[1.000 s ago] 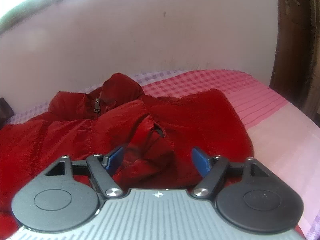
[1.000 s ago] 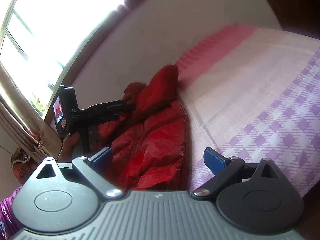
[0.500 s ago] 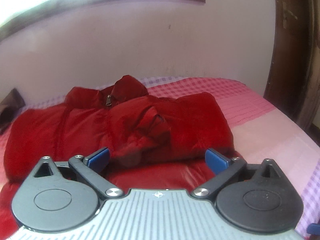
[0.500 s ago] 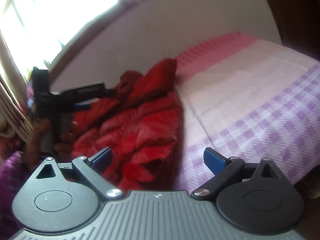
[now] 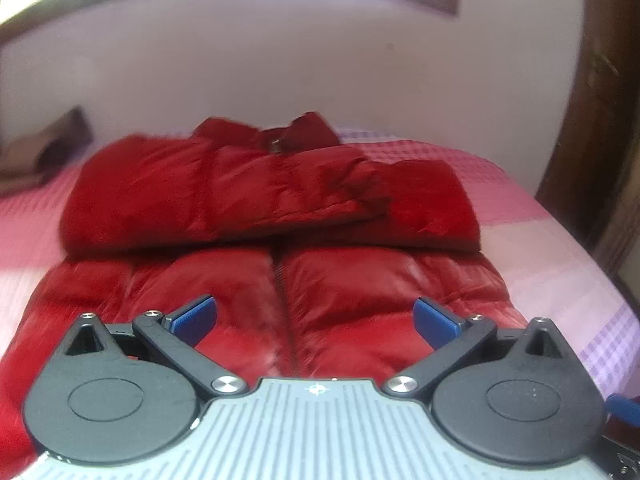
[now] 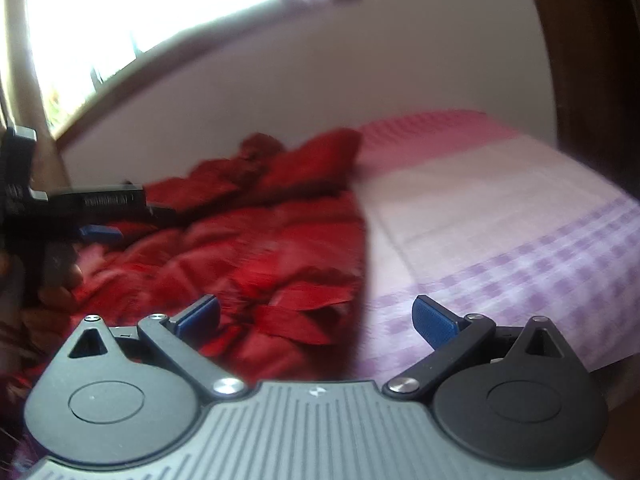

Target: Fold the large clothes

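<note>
A red puffer jacket point(image 5: 280, 192) lies front-up on the bed point(image 5: 552, 264), zip down the middle, both sleeves folded across the chest. My left gripper point(image 5: 314, 318) hovers over the jacket's lower half, open wide, with nothing between its blue pads point(image 5: 192, 316). In the right wrist view the jacket point(image 6: 260, 248) lies to the left and looks blurred. My right gripper point(image 6: 316, 316) is open and empty above the jacket's near right edge. The left gripper point(image 6: 132, 222) shows at the far left of that view, held by a hand point(image 6: 60, 280).
The bedsheet point(image 6: 500, 220) is pink and white with purple checks, bare to the right of the jacket. A brown object point(image 5: 44, 152) lies at the bed's far left. A plain wall and a window point(image 6: 160, 12) stand behind; dark wood point(image 5: 600, 100) rises at the right.
My left gripper widened its jaws and drew back from the folded sleeve, so the whole jacket now shows. The right wrist view rolled level and shifted slightly.
</note>
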`<state>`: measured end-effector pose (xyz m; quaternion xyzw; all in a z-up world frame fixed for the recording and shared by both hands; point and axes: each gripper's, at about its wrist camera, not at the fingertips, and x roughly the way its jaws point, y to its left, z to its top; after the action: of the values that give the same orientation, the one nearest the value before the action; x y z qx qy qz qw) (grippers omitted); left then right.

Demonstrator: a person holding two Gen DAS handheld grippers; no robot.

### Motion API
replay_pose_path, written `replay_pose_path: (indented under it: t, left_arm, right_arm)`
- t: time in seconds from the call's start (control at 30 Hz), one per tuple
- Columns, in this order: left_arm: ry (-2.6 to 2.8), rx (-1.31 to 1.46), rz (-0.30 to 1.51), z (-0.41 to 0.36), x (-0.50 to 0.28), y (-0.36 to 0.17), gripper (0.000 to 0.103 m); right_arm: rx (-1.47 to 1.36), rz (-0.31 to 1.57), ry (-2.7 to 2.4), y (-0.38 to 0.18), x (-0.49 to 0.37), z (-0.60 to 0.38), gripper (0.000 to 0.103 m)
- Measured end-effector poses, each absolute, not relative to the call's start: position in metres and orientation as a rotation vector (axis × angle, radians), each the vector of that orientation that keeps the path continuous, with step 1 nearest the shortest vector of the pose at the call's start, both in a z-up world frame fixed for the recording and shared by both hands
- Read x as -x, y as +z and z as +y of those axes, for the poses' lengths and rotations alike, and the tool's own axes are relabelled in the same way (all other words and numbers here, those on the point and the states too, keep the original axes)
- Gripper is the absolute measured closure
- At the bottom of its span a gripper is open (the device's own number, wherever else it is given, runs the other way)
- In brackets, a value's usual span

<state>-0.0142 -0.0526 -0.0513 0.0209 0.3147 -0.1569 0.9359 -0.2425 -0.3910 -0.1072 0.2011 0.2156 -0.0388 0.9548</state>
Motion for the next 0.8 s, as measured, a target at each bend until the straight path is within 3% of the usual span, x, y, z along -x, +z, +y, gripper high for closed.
replay_pose_path:
  t: [0.37,0.7,0.8]
  left_arm:
    - [-0.345,0.016,0.444,0.033,0.106,-0.046,0.000]
    - [-0.244,0.042,0.553,0.118,0.127,-0.040,0.000]
    - [-0.189,0.102,0.616,0.157,0.122,-0.041,0.002]
  right_arm:
    - [-0.553,0.411,-0.031,-0.124,0.267,-0.390,0.000]
    - [-0.711,0.449,0.036,-0.149,0.282,-0.397,0.000]
    - [-0.697,0.471,0.057,-0.151,0.274,-0.395,0.007]
